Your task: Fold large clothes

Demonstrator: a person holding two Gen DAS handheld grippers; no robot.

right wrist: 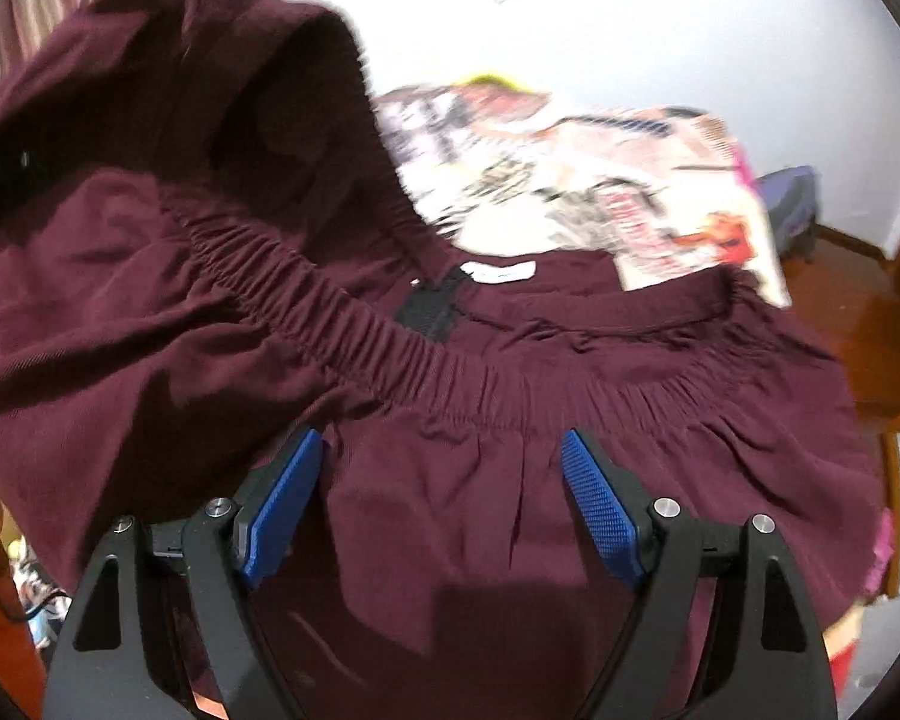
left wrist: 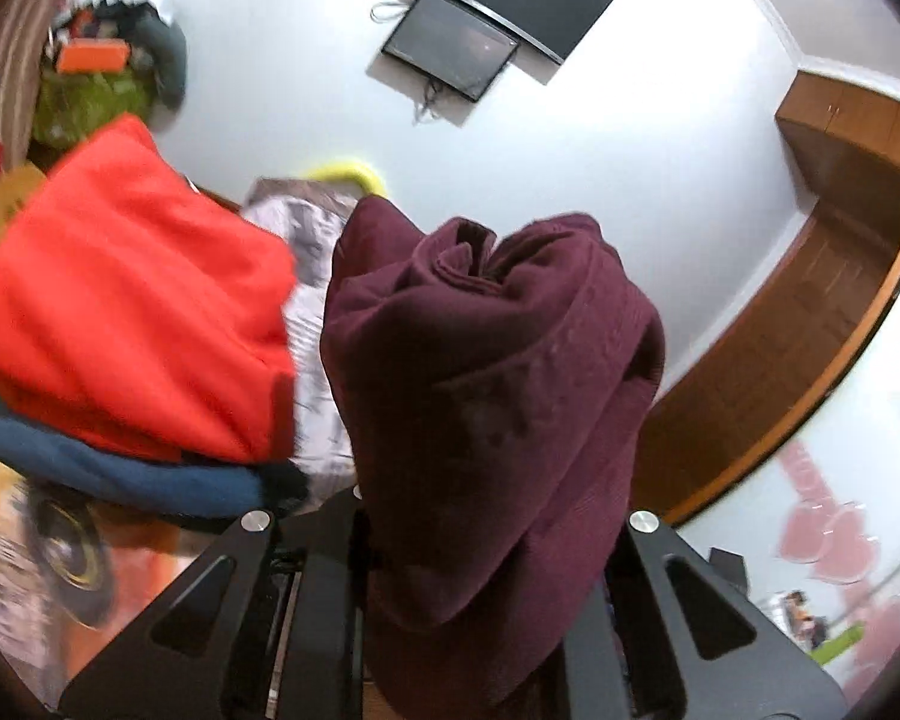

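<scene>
Gripping a bunched part of the maroon trousers (right wrist: 450, 480), the left gripper (left wrist: 486, 516) is lifting it while the right gripper (right wrist: 444, 498) is hovering open, folding barely begun beside the stack of folded clothes (left wrist: 138, 330).

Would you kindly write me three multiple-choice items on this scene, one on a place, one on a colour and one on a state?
1. Where does the orange garment lie?
A. on top of a blue garment
B. in the right gripper
C. on the wardrobe

2. What colour are the pads on the right gripper?
A. red
B. blue
C. yellow

3. How do the grippers stand on the maroon garment?
A. both open
B. left gripper shut on it, right open
C. right shut on it, left open

Answers:
1 A, the orange fabric rests on the blue one in the left wrist view.
2 B, both pads show blue.
3 B, the cloth bunches up between the left fingers, while the right fingers stand apart over the waistband.
</scene>
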